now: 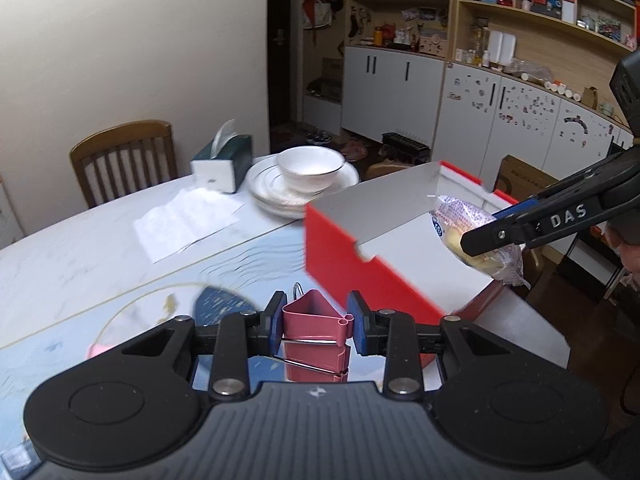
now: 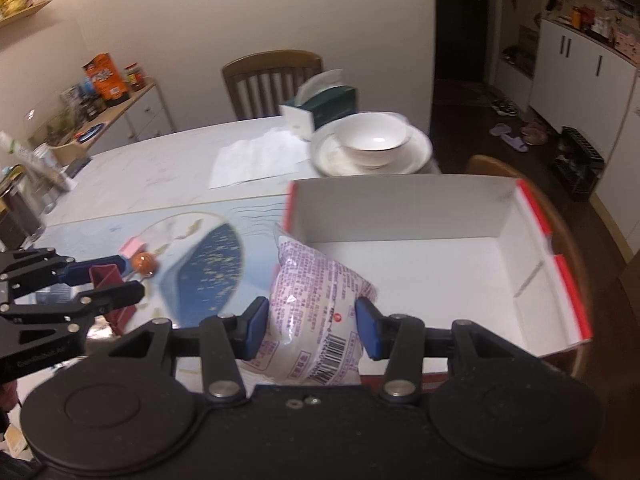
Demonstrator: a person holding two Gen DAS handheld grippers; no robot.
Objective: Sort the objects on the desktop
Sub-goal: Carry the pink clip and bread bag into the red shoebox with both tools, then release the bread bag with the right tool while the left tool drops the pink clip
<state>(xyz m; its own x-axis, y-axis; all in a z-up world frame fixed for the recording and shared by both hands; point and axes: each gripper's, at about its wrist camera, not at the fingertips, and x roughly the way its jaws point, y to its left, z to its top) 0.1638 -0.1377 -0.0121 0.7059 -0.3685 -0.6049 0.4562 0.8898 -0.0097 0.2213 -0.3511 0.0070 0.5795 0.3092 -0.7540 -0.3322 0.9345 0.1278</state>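
1. The right gripper [image 2: 310,330] clamps its blue pads on a clear plastic snack packet with purple print [image 2: 316,312].
2. Just beyond it sits an open red cardboard box with white inside [image 2: 520,216].
3. At far left, the left gripper [image 2: 116,280] holds a pink metal binder clip [image 2: 110,280].
4. A white bowl [image 2: 374,140] sits on stacked white plates [image 2: 332,158].

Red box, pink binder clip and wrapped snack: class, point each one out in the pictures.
Red box [image 1: 352,256]: left wrist view, on its red outer side wall.
Pink binder clip [image 1: 314,318]: left wrist view, on its pink body.
Wrapped snack [image 2: 316,300]: right wrist view, on the printed wrapper.
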